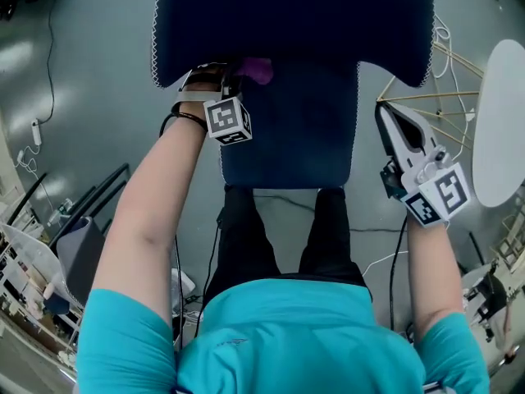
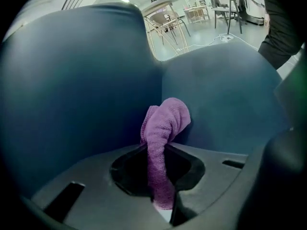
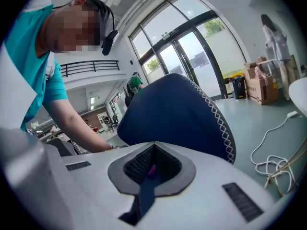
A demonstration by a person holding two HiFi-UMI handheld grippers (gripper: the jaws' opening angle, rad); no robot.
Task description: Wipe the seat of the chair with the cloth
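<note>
The dark blue chair fills the top of the head view, its backrest (image 1: 287,23) above the seat (image 1: 295,138). My left gripper (image 1: 236,74) is at the seat's back left corner, under the backrest, shut on a purple cloth (image 1: 258,70). In the left gripper view the cloth (image 2: 165,121) sticks out from the closed jaws and rests where the seat (image 2: 225,99) meets the backrest (image 2: 76,90). My right gripper (image 1: 383,112) is white and hovers off the seat's right edge, shut with nothing in it. In the right gripper view the right gripper (image 3: 153,145) points at the backrest (image 3: 177,114).
A white round table (image 1: 502,130) with thin wooden legs (image 1: 435,97) stands close on the right. Cables (image 1: 443,35) lie on the grey floor. Racks and clutter (image 1: 49,245) crowd the lower left. The person's legs (image 1: 287,236) stand against the seat's front edge.
</note>
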